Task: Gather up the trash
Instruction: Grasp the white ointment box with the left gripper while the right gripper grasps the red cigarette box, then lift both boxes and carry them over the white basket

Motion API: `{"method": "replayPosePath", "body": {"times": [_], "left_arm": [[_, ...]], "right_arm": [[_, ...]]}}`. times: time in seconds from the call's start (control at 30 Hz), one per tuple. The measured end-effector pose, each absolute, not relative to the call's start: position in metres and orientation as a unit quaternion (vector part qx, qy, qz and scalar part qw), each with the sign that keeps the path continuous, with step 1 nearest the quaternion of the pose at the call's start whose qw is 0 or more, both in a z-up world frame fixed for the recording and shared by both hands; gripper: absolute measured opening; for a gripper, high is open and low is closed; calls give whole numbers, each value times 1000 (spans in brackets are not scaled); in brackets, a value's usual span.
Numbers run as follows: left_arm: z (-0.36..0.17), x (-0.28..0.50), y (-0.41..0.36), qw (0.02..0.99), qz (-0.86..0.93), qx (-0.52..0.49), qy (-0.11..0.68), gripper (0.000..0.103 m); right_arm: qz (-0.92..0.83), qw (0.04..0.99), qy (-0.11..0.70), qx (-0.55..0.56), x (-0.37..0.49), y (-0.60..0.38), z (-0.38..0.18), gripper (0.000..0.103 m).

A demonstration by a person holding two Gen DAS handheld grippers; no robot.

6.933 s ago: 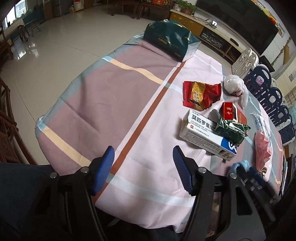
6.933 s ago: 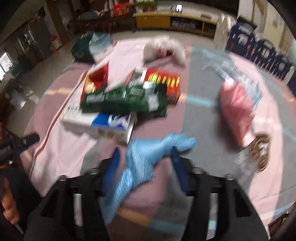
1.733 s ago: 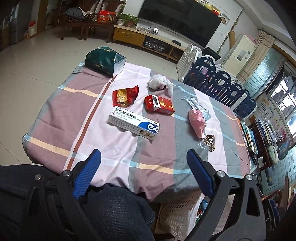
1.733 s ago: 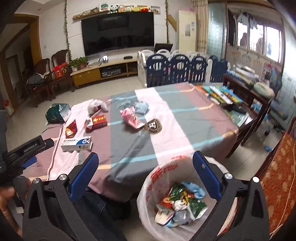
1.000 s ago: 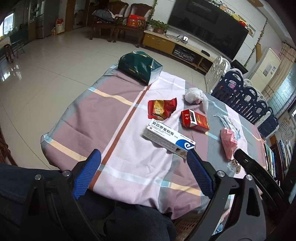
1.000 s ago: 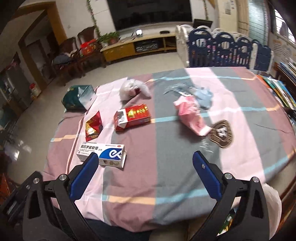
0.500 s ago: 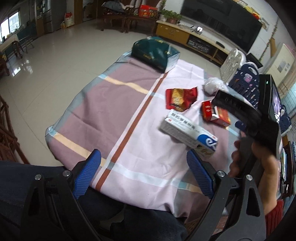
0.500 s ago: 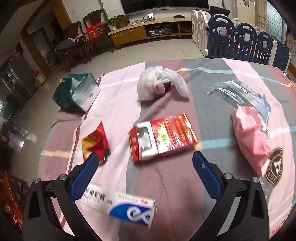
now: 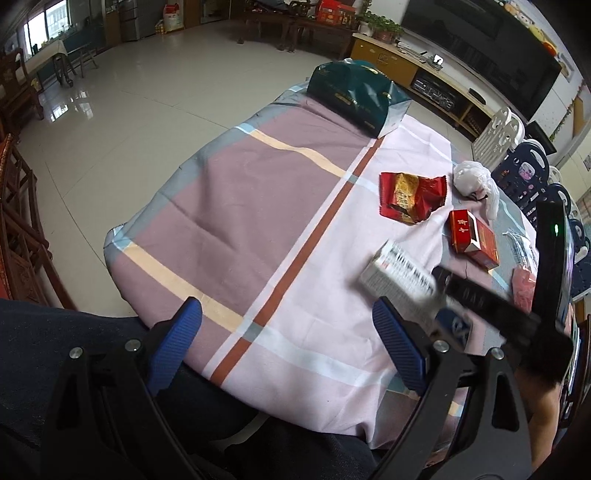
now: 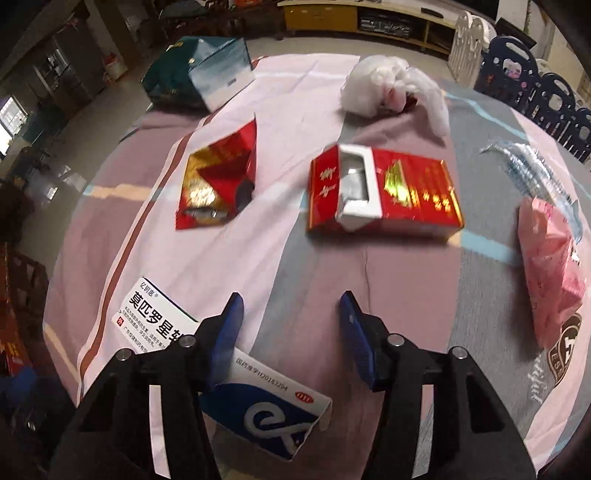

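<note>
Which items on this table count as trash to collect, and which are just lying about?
Trash to collect:
- white and blue medicine box
- red cigarette pack
- red snack wrapper
- white plastic bag
- pink bag
- clear wrapper

Probably not trash:
- green gift bag
- brown round badge

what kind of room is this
Most likely a home living room: a big dark TV over a low yellow cabinet, a cloth-covered table, and a child's playpen fence.
</note>
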State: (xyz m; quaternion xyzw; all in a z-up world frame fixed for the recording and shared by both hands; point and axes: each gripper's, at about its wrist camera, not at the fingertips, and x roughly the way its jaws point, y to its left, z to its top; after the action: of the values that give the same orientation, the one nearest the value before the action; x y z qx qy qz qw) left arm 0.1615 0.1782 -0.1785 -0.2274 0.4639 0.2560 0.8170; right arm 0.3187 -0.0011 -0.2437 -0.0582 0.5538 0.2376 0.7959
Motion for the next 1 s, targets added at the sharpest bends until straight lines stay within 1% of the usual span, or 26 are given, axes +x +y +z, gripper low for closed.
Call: {"method": "replayPosePath", "body": {"times": [0.13,0.17,0.23,0.27,0.3,0.33,0.37,0.43,0.47,0.53,0.57,0.67,0.7,0.73,0.77,0.8,0.83,0.87,0.93,0.97,1.0], "left_arm": [[-178,160,180,817,260,-231,460,93],[-178,160,181,816,260,-233,460,93],[-181,161,179,816,254,-237,463,93],[-182,162,177,815,248,-239,465,93],[-184,164,175,815,243,-239,468,93],[-186,165,173,815,239,-238,472,93],[-188,166,171,815,235,-236,474,93],[-190,168,168,816,227,-233,477,93],[-190,169,168,817,223,-234,478,93],[-192,170,167,817,214,-240,479,93],[-193,171,167,817,207,-245,479,93],[-197,175,163,817,189,-252,484,93],[-200,177,162,816,182,-253,487,93],[-202,179,159,814,175,-253,492,93],[-205,180,158,813,171,-254,496,93],[-207,182,157,811,167,-254,500,93],[-208,184,156,810,165,-253,503,93],[-209,184,155,810,164,-252,504,93],[-209,185,155,810,167,-251,503,93],[-210,186,155,808,166,-252,506,93],[-210,186,155,807,164,-253,508,93]], "right_arm": [[281,757,588,-38,295,-14,-243,51],[289,756,586,-43,290,-18,-239,51],[273,792,541,-71,288,-27,-219,51],[250,819,509,-92,291,-29,-207,54],[229,836,488,-101,297,-30,-199,69],[210,847,478,-97,308,-32,-193,77],[193,856,473,-77,322,-32,-189,89],[161,873,456,-63,347,-31,-188,94],[141,878,450,-85,360,-25,-193,97],[102,869,462,-143,386,-11,-212,97],[94,863,473,-150,395,-6,-220,97],[120,843,512,-117,407,-6,-239,98],[127,838,520,-110,407,-5,-243,97],[133,841,511,-115,402,-6,-242,94],[137,844,503,-124,396,-6,-241,85],[144,847,496,-129,389,-7,-239,74],[153,848,490,-130,382,-6,-235,65],[164,849,486,-127,373,-10,-229,46],[186,841,497,-110,359,-18,-224,28],[198,835,503,-105,353,-22,-223,25],[204,832,505,-109,346,-24,-223,25]]}}
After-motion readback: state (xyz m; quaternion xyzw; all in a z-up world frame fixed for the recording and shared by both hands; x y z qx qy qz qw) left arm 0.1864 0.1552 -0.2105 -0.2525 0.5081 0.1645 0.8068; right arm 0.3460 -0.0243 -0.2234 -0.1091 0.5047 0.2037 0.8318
